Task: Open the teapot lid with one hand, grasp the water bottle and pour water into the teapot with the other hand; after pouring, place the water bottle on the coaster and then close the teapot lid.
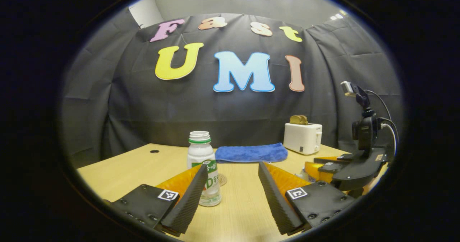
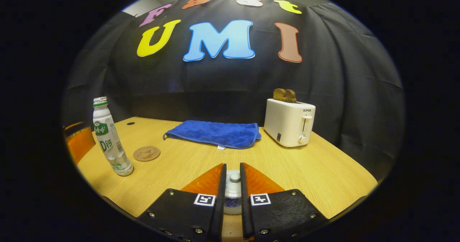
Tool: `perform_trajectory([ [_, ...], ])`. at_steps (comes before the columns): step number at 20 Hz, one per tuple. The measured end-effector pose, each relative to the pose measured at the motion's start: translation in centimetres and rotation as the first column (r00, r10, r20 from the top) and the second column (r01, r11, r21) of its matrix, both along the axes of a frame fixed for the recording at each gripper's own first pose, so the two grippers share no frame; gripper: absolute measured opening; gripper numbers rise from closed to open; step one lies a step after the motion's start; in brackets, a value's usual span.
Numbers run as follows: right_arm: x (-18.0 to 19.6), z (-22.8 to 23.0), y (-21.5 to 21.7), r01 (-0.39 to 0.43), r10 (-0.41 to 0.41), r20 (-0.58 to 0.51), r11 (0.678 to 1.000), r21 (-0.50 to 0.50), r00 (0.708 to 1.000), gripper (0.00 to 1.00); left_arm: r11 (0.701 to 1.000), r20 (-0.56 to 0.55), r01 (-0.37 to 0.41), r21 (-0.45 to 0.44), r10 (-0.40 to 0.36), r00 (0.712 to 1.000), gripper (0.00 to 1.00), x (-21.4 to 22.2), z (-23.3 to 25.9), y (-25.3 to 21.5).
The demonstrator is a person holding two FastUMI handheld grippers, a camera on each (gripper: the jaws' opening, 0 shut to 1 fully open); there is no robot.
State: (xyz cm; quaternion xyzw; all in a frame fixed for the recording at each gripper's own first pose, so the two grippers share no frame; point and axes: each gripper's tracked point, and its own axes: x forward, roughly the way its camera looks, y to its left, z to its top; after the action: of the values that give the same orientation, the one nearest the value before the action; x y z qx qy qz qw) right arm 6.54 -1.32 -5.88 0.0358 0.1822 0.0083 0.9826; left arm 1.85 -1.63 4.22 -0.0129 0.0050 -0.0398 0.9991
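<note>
Ahead of the wide-spread left gripper (image 1: 230, 191): upright water bottle (image 1: 203, 163), cap off, just beyond its left finger. Between the right gripper (image 2: 233, 195)'s narrowed fingers: teapot lid (image 2: 233, 190), knob up; bottle well left, beside coaster (image 2: 146, 153).

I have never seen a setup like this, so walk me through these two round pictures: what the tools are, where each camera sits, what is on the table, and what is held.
A person holds a two-finger tool in each hand; a fisheye camera rides on each, looking along its fingers.

In the left gripper view, the left tool is open, its fingers spread near the water bottle without pressing on it. The other tool shows at the right.

In the right gripper view, the right tool is closed on the teapot lid, gripping its knob.

On the wooden table lie a round coaster, a blue cloth and a white toaster with bread in it.
</note>
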Motion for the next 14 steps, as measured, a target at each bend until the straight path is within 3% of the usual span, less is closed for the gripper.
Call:
perform_trajectory([
  [2,0.1,-0.2,0.1,-0.009,0.009,-0.006,1.0,-0.012,1.0,0.22,1.0,0.001,-0.001,-0.009,0.001,1.0,0.89,0.0,-0.1,0.1],
  [3,0.1,-0.1,0.1,-0.011,0.011,-0.005,1.0,-0.022,1.0,0.22,1.0,0.001,0.0,-0.013,0.0,1.0,0.94,-0.1,-0.1,0.1],
  [5,0.5,-0.5,-0.2,0.007,-0.008,-0.006,1.0,-0.026,1.0,0.22,1.0,-0.004,0.001,-0.018,-0.001,1.0,0.89,-0.1,-0.3,0.1],
  [6,0.7,-0.2,-0.5,0.001,-0.001,-0.003,1.0,-0.029,1.0,0.03,1.0,-0.008,0.0,-0.02,0.0,1.0,0.91,-0.1,-0.3,0.2],
  [10,0.7,0.5,-0.1,-0.018,0.018,0.005,1.0,-0.019,1.0,0.03,1.0,-0.02,-0.006,-0.023,0.005,1.0,0.99,0.1,-0.7,0.5],
  [13,0.7,2.3,-0.5,-0.007,0.006,0.044,1.0,0.022,0.999,0.03,1.0,-0.034,-0.016,-0.012,0.015,0.999,0.99,0.3,-1.1,1.0],
  [14,0.7,2.9,-0.8,0.0,-0.002,0.064,1.0,0.026,0.998,0.03,1.0,-0.037,-0.024,-0.009,0.024,0.999,0.94,0.4,-1.1,1.3],
])
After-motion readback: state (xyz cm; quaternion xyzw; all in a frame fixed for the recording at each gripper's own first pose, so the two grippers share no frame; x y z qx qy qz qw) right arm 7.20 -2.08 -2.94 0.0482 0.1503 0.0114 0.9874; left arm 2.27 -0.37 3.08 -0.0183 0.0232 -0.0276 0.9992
